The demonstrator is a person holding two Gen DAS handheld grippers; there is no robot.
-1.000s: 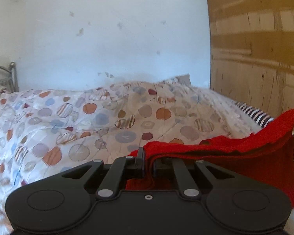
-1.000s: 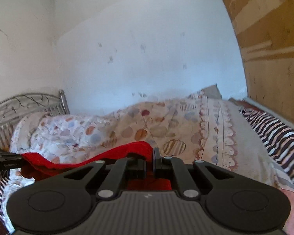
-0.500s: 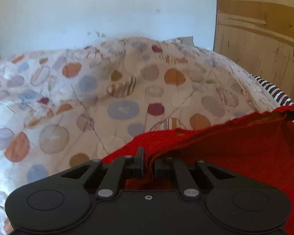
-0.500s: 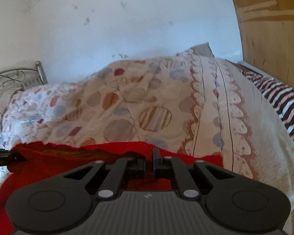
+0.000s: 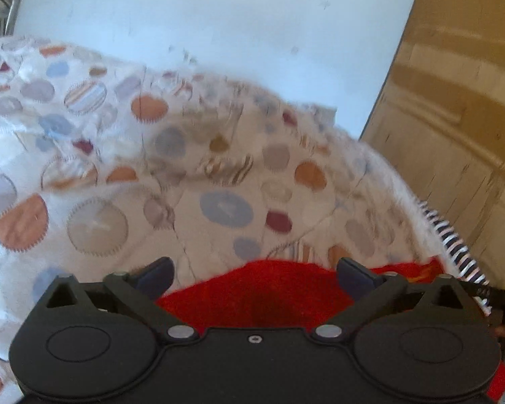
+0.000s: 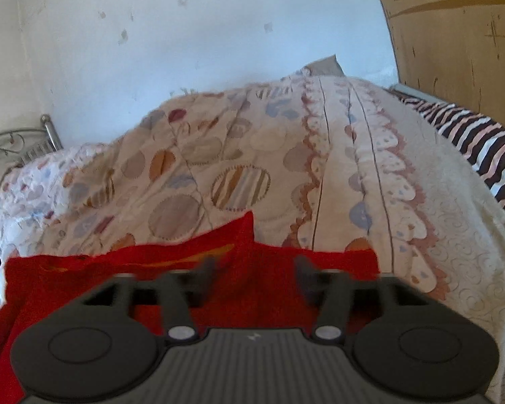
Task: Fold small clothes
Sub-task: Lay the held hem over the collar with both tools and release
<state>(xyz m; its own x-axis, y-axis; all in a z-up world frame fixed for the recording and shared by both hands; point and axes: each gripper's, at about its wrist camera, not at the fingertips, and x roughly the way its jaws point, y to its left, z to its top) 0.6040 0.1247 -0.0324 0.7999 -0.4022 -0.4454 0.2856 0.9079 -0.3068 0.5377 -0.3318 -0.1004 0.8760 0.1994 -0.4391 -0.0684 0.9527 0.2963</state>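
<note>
Red cloth [image 5: 252,293] lies on the bed [image 5: 118,202], right under both tips. Left hand-held gripper [image 5: 256,271] and right hand-held gripper [image 6: 254,271] are wide apart, holding nothing. Next, grab an edge and fold

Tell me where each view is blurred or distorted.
Left wrist view: the quilt is smeared by motion, the left gripper stays sharp, and the wood panel bows from the fisheye. Right wrist view: the right gripper fingers are blurred over the red cloth.
</note>
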